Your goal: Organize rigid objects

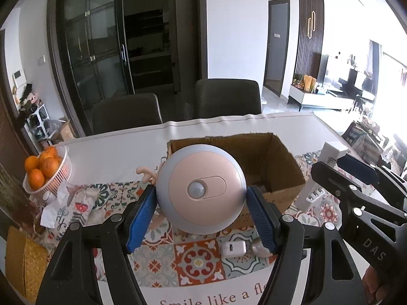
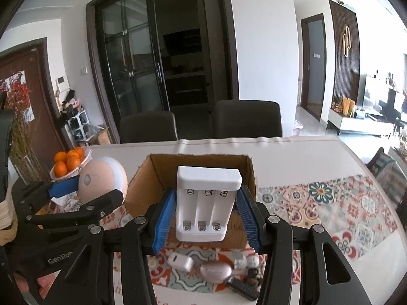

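Observation:
My left gripper [image 1: 201,198] is shut on a round pink and grey sensor lamp [image 1: 203,190], held above the patterned cloth just in front of an open cardboard box [image 1: 285,167]. My right gripper [image 2: 207,203] is shut on a white battery charger [image 2: 203,203] with three empty slots, held upright before the same cardboard box [image 2: 142,185]. The lamp [image 2: 101,180] and left gripper [image 2: 76,190] show at the left of the right wrist view. The right gripper [image 1: 338,175] and charger [image 1: 328,157] show at the right of the left wrist view.
A white plug adapter [image 1: 233,248] and a silver oval item [image 1: 259,247] lie on the cloth below the grippers; small dark parts [image 2: 244,283] lie nearby. A basket of oranges [image 1: 48,172] stands at the left. Two dark chairs [image 1: 229,99] stand behind the table.

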### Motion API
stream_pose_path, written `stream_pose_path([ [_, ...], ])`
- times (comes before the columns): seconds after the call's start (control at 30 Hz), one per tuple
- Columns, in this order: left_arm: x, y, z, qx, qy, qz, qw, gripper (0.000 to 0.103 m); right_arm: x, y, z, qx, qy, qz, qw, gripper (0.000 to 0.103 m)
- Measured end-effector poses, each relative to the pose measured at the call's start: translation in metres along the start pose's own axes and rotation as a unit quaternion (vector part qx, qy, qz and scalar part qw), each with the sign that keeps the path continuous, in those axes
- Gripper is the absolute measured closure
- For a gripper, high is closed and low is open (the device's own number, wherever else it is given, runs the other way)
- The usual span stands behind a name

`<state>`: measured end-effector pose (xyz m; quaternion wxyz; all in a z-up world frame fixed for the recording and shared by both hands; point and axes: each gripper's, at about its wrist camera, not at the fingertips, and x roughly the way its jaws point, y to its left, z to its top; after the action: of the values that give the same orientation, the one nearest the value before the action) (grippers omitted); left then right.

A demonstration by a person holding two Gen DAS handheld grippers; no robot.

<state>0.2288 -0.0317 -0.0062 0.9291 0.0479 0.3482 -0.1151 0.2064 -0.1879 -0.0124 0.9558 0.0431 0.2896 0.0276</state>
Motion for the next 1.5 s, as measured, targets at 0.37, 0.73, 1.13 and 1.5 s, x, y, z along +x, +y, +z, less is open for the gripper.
stream_pose_path([
  [0.37,0.022,0.003,0.033,0.001,0.010,-0.006,0.9999,0.032,0.027,-0.003,0.035,-0.006,0.009,0.005,1.000,0.053],
  [0.73,0.055,0.009,0.048,-0.003,0.040,0.000,0.9992,0.032,0.062,-0.006,0.052,-0.014,0.042,0.009,0.999,0.053],
  [1.13,0.110,0.012,0.050,-0.001,0.102,0.003,0.9948,0.032,0.116,-0.018,0.049,-0.004,0.122,-0.002,0.993,0.052],
  [1.5,0.141,0.008,0.035,0.014,0.147,0.012,0.9889,0.032,0.141,-0.026,0.034,-0.009,0.162,-0.021,0.987,0.052],
])
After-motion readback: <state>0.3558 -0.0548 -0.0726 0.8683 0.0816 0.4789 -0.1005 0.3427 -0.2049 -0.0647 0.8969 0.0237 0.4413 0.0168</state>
